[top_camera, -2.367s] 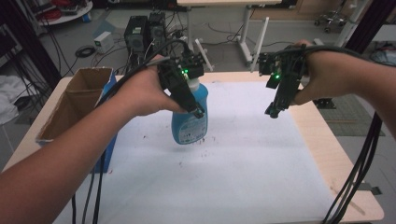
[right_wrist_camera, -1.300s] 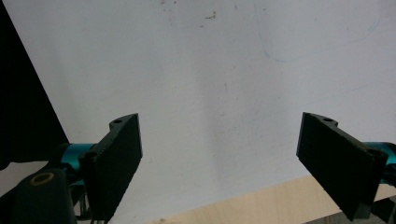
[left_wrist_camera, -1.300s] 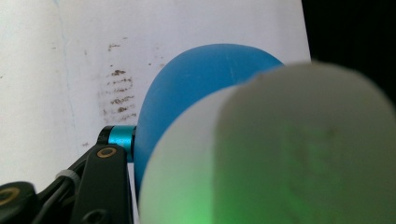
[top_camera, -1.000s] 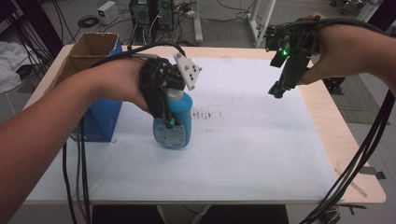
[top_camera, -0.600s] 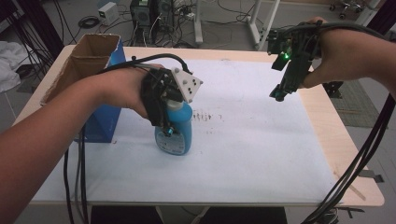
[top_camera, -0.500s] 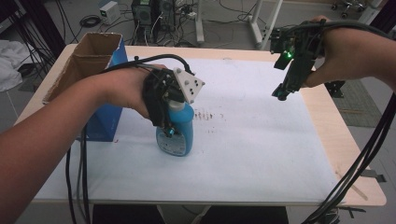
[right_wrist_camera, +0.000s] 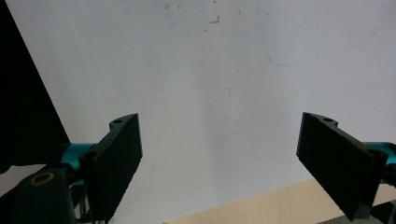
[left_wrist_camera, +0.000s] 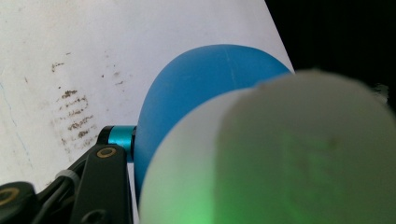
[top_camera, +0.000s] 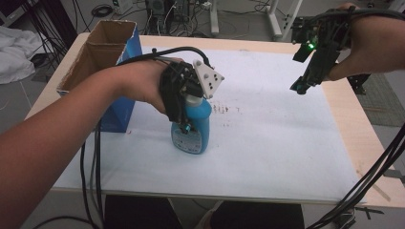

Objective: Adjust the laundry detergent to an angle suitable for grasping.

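Blue bottle shifted slightly nearer; left hand-held gripper clamped.

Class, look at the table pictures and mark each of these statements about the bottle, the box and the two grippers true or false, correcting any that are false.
1. The left gripper is clamped on the blue bottle. True.
2. The right gripper holds a bottle cap. False: its jaws stand open with nothing between them.
3. The bottle stands on the white table cover. True.
4. The cardboard box sits at the table's right edge. False: it is at the left edge, in the high view.
5. The bottle is red. False: it is blue.
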A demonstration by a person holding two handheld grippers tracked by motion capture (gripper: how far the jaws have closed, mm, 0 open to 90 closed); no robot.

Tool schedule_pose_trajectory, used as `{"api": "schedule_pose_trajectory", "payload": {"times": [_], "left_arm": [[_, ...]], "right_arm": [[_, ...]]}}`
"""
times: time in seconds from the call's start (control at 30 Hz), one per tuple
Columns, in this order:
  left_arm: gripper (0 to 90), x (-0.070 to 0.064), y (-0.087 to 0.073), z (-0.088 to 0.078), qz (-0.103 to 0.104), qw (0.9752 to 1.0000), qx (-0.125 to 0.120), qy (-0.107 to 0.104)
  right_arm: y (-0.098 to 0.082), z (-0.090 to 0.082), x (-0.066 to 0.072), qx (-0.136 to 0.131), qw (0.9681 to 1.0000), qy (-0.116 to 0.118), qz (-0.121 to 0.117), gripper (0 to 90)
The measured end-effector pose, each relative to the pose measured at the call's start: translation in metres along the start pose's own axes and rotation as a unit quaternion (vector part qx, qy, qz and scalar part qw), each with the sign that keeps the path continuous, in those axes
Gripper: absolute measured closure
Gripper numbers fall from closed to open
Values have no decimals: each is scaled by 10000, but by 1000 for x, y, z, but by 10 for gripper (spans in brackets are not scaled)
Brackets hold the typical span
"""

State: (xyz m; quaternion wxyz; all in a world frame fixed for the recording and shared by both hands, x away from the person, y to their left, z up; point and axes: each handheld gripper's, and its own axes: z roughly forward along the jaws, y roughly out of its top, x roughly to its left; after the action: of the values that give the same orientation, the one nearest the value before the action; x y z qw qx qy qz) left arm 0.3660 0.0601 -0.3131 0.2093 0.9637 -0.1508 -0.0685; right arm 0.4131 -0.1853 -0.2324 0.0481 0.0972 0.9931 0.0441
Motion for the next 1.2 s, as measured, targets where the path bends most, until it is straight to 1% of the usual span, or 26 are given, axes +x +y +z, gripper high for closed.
{"api": "schedule_pose_trajectory", "payload": {"times": [0.07,0.17,0.2,0.27,0.3,0.37,0.47,0.5,0.6,0.63,0.67,0.7,0.73,0.77,0.8,0.83,0.87,0.9,0.93,0.97,1.0,1.03,1.1,1.13,1.17,1.2], "left_arm": [[434,0,-1,1,-34,10000,-25,-13],[434,2,-3,2,-5,10000,-46,-36],[434,1,-4,2,-33,10000,-76,-41],[434,2,-5,1,13,10000,-82,-51],[434,2,-5,1,28,9999,-80,-59],[434,2,-6,2,4,9999,-110,-60],[432,3,-6,1,21,9999,-113,-58],[431,4,-7,1,-49,9999,-148,-61],[429,4,-7,1,-83,9998,-170,-64],[429,4,-8,2,-148,9997,-199,-81],[424,4,-8,2,-148,9997,-199,-81],[415,4,-8,3,-181,9995,-195,-140],[409,4,-8,3,-181,9995,-195,-140],[397,3,-8,4,-253,9994,-172,-182],[388,3,-8,4,-253,9994,-172,-182],[366,2,-8,5,-285,9993,-204,-124],[348,1,-8,5,-305,9993,-202,-109],[345,2,-9,4,-248,9995,-182,-76],[339,2,-9,4,-248,9995,-182,-76],[325,1,-9,2,-296,9994,-196,-53],[322,1,-9,2,-296,9994,-196,-53],[322,0,-10,0,-370,9990,-242,-43],[322,-1,-10,-1,-346,9992,-213,-20],[321,-1,-10,-2,-372,9991,-221,-32],[321,-1,-10,-3,-367,9991,-196,1],[321,-2,-11,-3,-464,9986,-238,11]], "right_arm": [[0,1,1,25,10000,3,50,136],[-1,2,0,-5,10000,8,52,136],[-1,2,0,9,10000,8,32,136],[-2,3,0,-1,10000,17,97,136],[-2,3,-1,15,10000,22,66,136],[-3,4,-2,27,9999,30,114,136],[-4,4,-2,31,9999,37,95,136],[-4,4,-3,8,9999,34,133,136],[-3,4,-3,0,9999,38,125,136],[-3,5,-3,17,9999,42,142,136],[-3,5,-3,17,9999,42,142,136],[-2,5,-2,32,9999,44,148,136],[-2,5,-2,32,9999,44,148,136],[-3,5,-2,15,9999,41,130,136],[-3,4,-2,18,9999,44,145,136],[-3,4,-3,20,9999,31,137,137],[-3,5,-3,20,9999,31,104,136],[-3,5,-3,26,9999,33,140,136],[-3,5,-3,26,9999,33,140,136],[-3,5,-3,10,9999,37,141,136],[-3,5,-3,10,9999,37,141,136],[-3,5,-3,19,9999,36,93,136],[-3,5,-2,32,9999,41,112,136],[-2,5,-2,31,9999,36,124,136],[-2,5,-2,27,9999,41,131,136],[-2,5,-2,39,9999,36,120,136]]}}
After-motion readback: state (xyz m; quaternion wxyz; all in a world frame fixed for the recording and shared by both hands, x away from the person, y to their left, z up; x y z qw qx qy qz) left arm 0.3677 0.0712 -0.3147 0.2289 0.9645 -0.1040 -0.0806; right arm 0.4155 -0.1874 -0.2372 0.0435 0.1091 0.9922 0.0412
